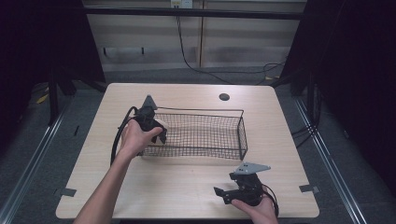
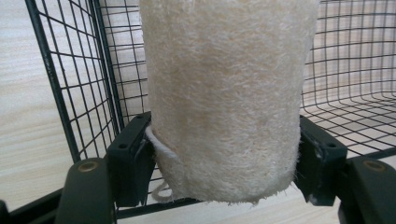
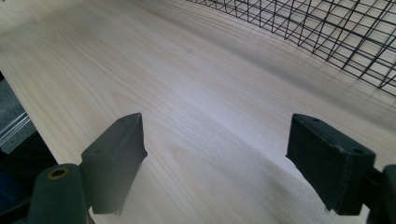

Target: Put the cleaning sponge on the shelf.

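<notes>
A cream loofah sponge (image 2: 219, 93), a fibrous cylinder with a white string loop at its base, stands upright between the jaws of my left gripper (image 2: 224, 154), which is shut on it. That gripper (image 1: 159, 133) sits at the left end of a black wire mesh basket (image 1: 243, 133), and mesh walls (image 2: 70, 93) surround the sponge on the left and behind. My right gripper (image 1: 223, 193) hovers low over the table's front right, apart from the basket. In the right gripper view it (image 3: 215, 154) is open, with bare wood between the jaws.
The light wooden table (image 1: 187, 182) has a round cable hole (image 1: 224, 97) near its far edge. The basket's mesh corner (image 3: 336, 32) lies ahead and to the right in the right gripper view. Dark floor and cables surround the table.
</notes>
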Action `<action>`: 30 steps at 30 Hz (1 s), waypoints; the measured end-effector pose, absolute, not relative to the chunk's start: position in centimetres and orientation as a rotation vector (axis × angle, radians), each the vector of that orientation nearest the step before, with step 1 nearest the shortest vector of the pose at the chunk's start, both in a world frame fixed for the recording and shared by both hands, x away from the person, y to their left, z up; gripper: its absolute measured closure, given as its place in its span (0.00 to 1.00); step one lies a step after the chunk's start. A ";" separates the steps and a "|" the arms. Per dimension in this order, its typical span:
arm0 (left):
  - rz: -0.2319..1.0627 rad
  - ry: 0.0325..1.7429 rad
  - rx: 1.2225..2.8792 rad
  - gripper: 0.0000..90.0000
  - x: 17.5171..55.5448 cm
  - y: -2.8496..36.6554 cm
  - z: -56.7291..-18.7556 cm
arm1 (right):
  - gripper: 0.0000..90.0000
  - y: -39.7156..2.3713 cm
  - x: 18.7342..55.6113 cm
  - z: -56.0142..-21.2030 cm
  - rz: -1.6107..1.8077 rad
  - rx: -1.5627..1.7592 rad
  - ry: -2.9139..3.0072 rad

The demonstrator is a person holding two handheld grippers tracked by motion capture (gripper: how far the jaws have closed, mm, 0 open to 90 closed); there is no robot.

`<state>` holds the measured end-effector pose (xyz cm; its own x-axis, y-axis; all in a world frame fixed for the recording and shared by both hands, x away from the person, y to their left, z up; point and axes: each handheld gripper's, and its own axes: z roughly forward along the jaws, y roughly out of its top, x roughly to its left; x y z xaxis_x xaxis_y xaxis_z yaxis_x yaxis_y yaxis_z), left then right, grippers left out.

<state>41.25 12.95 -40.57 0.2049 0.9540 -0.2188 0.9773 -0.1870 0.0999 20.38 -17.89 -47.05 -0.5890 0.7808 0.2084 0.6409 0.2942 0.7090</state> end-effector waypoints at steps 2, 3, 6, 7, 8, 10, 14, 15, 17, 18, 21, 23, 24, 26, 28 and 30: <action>-0.166 1.859 2.261 0.35 41.3 13.0 -40.9 | 0.21 -17.9 20.4 -47.1 1.172 1.319 2.380; -0.166 1.859 2.261 0.35 41.3 13.0 -40.9 | 0.21 -17.9 20.4 -47.1 1.172 1.319 2.380; -0.174 1.877 2.248 0.35 41.5 13.2 -41.3 | 0.21 -17.9 20.4 -47.0 1.174 1.323 2.378; -0.174 1.877 2.248 0.35 41.5 13.2 -41.3 | 0.21 -17.9 20.4 -47.0 1.174 1.324 2.378; -0.178 1.876 2.252 0.35 41.5 13.3 -41.5 | 0.21 -17.9 20.4 -47.0 1.174 1.327 2.377; -0.186 1.879 2.248 0.35 41.5 13.3 -41.7 | 0.21 -17.9 20.4 -47.0 1.173 1.328 2.377; -0.192 1.883 2.255 0.35 41.6 13.4 -42.1 | 0.21 -17.9 20.4 -47.0 1.172 1.327 2.376; -0.192 1.883 2.255 0.35 41.6 13.4 -42.1 | 0.21 -17.9 20.4 -47.0 1.172 1.327 2.376; -0.180 1.891 2.249 0.35 41.6 13.3 -42.2 | 0.21 -17.9 20.4 -47.0 1.173 1.330 2.376; -0.181 1.897 2.255 0.35 41.6 13.3 -42.3 | 0.21 -17.9 20.4 -47.0 1.173 1.330 2.376; -0.187 1.909 2.275 0.35 41.6 13.3 -42.7 | 0.21 -17.9 20.4 -47.0 1.172 1.329 2.377; -0.198 1.911 2.258 0.35 41.7 13.3 -42.8 | 0.21 -17.9 20.4 -47.0 1.174 1.328 2.378; -0.199 1.902 2.261 0.35 41.7 13.2 -42.8 | 0.21 -17.9 20.4 -47.0 1.176 1.328 2.377; -0.209 1.896 2.275 0.35 41.7 13.2 -42.9 | 0.21 -17.9 20.4 -47.0 1.174 1.329 2.377; -0.209 1.891 2.278 0.34 41.7 13.2 -42.9 | 0.21 -17.9 20.4 -47.0 1.175 1.328 2.377; -0.216 1.895 2.275 0.34 41.7 13.1 -42.9 | 0.21 -17.9 20.4 -47.0 1.173 1.327 2.378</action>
